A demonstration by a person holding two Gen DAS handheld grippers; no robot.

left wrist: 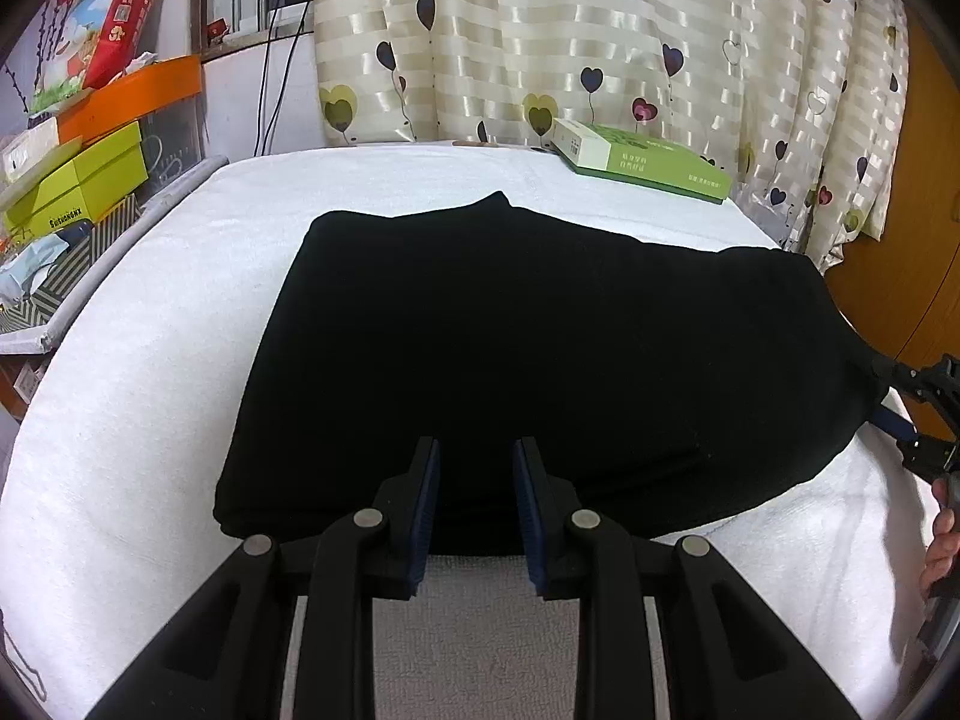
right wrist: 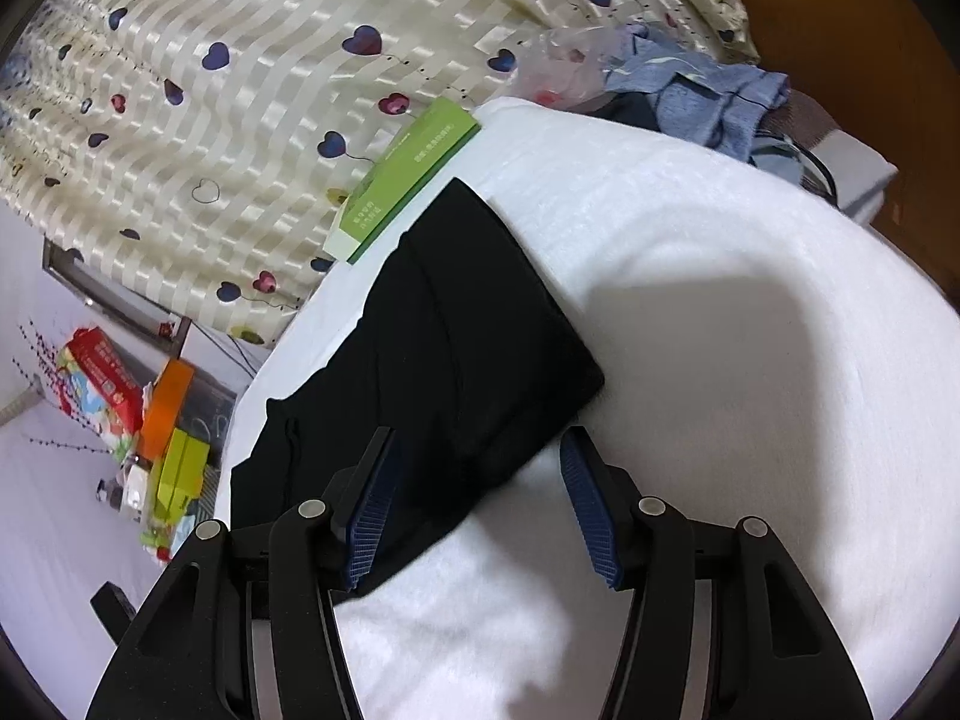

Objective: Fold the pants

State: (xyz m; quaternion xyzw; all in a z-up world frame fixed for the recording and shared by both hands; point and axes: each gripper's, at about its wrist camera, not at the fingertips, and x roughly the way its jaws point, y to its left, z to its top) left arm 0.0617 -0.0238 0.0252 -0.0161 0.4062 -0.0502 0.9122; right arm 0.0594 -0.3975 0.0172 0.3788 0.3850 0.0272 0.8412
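Observation:
Black pants [left wrist: 540,330] lie folded into a broad block on the white towel [left wrist: 138,396] that covers the table. My left gripper [left wrist: 477,450] hovers over their near edge, jaws a little apart, nothing pinched between the blue pads [left wrist: 429,510]. In the right wrist view, the pants [right wrist: 480,330] run off to the upper left. Their near corner lies between the wide-open jaws of my right gripper [right wrist: 478,438], and the pads [right wrist: 591,516] stand clear of the cloth. The right gripper [left wrist: 885,396] also shows at the pants' right end in the left wrist view.
A green box [left wrist: 648,162] lies at the table's far edge against the heart-print curtain [left wrist: 540,30]. Stacked boxes [left wrist: 90,168] crowd the left side. A pile of blue clothes [right wrist: 708,96] sits at the far right end. A person's fingers [left wrist: 942,534] show at the right edge.

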